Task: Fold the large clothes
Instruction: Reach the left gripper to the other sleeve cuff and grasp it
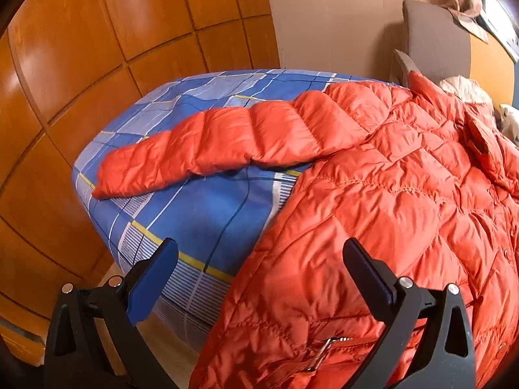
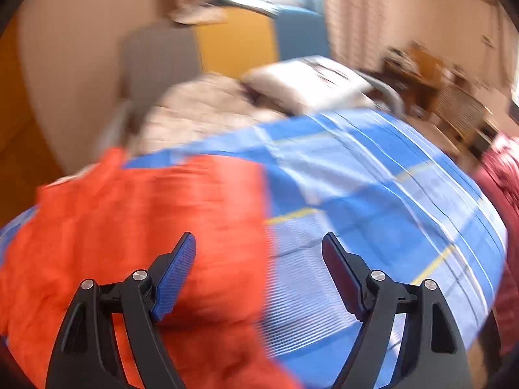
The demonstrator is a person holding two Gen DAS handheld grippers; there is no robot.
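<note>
A: Where is the jacket (image 1: 373,194) seen?
B: Spread on the checked bedsheet (image 1: 201,201), one sleeve (image 1: 211,142) stretched sideways.
A: Grippers?
B: Left gripper (image 1: 259,259) and right gripper (image 2: 259,253) are held wide apart, nothing gripped.

no legible text, labels or brand marks anywhere (right wrist view heavily blurred)

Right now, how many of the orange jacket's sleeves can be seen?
1. One sleeve of the orange jacket lies stretched out leftward across the blue checked bedsheet. The other sleeve may be hidden outside both views.
</note>
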